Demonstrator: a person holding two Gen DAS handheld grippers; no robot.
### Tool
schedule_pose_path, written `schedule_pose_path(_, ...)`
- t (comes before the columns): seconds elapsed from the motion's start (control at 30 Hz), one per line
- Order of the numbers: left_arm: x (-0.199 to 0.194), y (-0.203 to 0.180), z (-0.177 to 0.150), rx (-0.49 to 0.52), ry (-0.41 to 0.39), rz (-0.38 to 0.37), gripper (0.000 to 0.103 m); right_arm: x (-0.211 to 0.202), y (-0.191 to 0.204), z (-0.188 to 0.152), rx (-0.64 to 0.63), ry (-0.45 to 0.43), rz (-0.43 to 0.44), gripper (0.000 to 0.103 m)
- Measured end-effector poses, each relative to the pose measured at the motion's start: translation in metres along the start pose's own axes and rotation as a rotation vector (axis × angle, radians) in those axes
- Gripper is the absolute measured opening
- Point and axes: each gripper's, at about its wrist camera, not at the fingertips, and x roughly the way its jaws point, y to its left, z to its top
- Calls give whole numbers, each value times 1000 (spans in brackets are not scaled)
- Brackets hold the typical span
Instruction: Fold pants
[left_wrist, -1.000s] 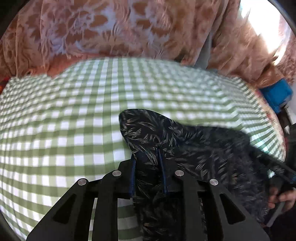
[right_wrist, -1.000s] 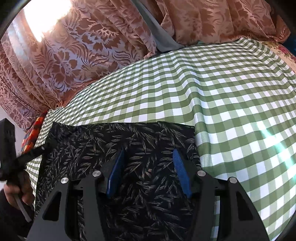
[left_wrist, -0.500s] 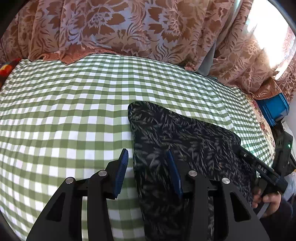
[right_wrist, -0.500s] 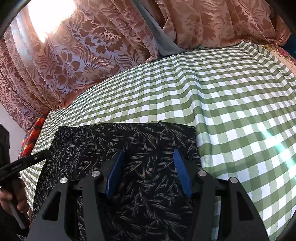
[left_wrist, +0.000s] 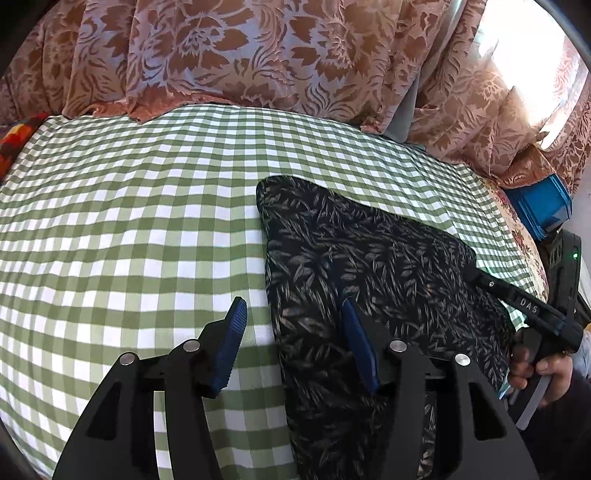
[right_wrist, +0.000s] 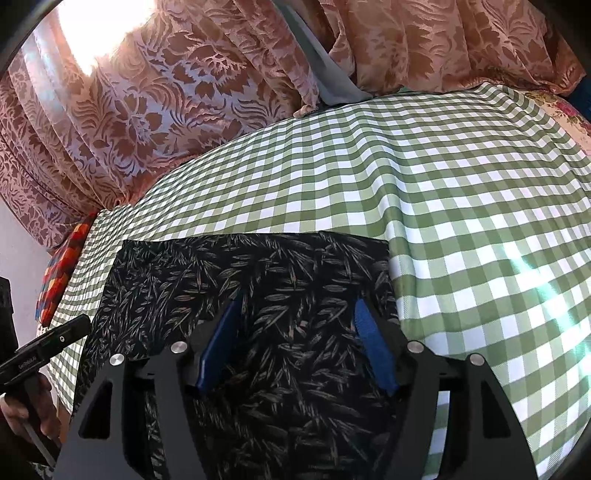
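Pants (left_wrist: 362, 266), dark with a pale leaf print, lie folded into a flat block on the green checked tablecloth (left_wrist: 140, 221), near its front edge and towards the right-hand corner. In the left wrist view the left gripper (left_wrist: 291, 325) straddles the block's left edge: one pad over bare check, the other over the print, jaws opening with nothing pinched, probably letting the fold settle. This view alone shows the person's right hand (left_wrist: 543, 373) on the other tool's handle and a blue crate (left_wrist: 543, 210) past the cloth's right edge.

In the right wrist view the right gripper (right_wrist: 295, 332) sits over the pants near their right edge, jaws opening, cloth lying beneath rather than clamped. Only here do the block's straight far edge and square right corner show, plus the patterned curtain (right_wrist: 166, 110) behind.
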Motion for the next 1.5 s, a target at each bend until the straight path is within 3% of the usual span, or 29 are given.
schedule_pose_path(0.1, 0, 1, -6, -4, 2, -13, 61, -8, -4, -1, 9, -6, -8, 68)
schedule_pose_path(0.23, 1, 9, -14, -41, 12, -97, 61, -20, -20, -6, 47, 9, -3, 72)
schedule_pose_path(0.37, 12, 25, -22, -143, 84, -266, 61, -26, -38, -14, 71, 52, 48, 67)
schedule_pose_path(0.47, 21, 28, -24, -194, 110, -341, 61, -26, -48, -20, 108, 74, 108, 63)
schedule_pose_path(0.53, 26, 25, -22, -201, 121, -391, 53, -25, -52, -21, 123, 85, 149, 62)
schedule_pose_path(0.7, 18, 21, -20, -160, 73, -399, 21, -19, -52, -19, 110, 103, 170, 62)
schedule_pose_path(0.77, 8, 29, -16, -176, 44, -437, 19, -18, -53, -19, 113, 106, 179, 62)
schedule_pose_path(0.83, -5, 36, -14, -146, 15, -410, 19, -19, -47, -19, 96, 113, 198, 61)
schedule_pose_path(0.93, -7, 58, -20, -171, 39, -391, 19, -17, -34, -19, 50, 146, 258, 61)
schedule_pose_path(1.03, -10, 68, -33, -169, 43, -377, 20, -10, -21, -20, 22, 163, 284, 71)
schedule_pose_path(1.13, -11, 73, -36, -178, 33, -376, 27, 1, -13, -18, 9, 180, 294, 72)
schedule_pose_path(1.3, -8, 68, -29, -154, 31, -313, 49, 15, -11, -5, 12, 183, 291, 73)
schedule_pose_path(1.5, 5, 65, -23, -163, 66, -332, 52, 34, -19, 4, 43, 214, 352, 74)
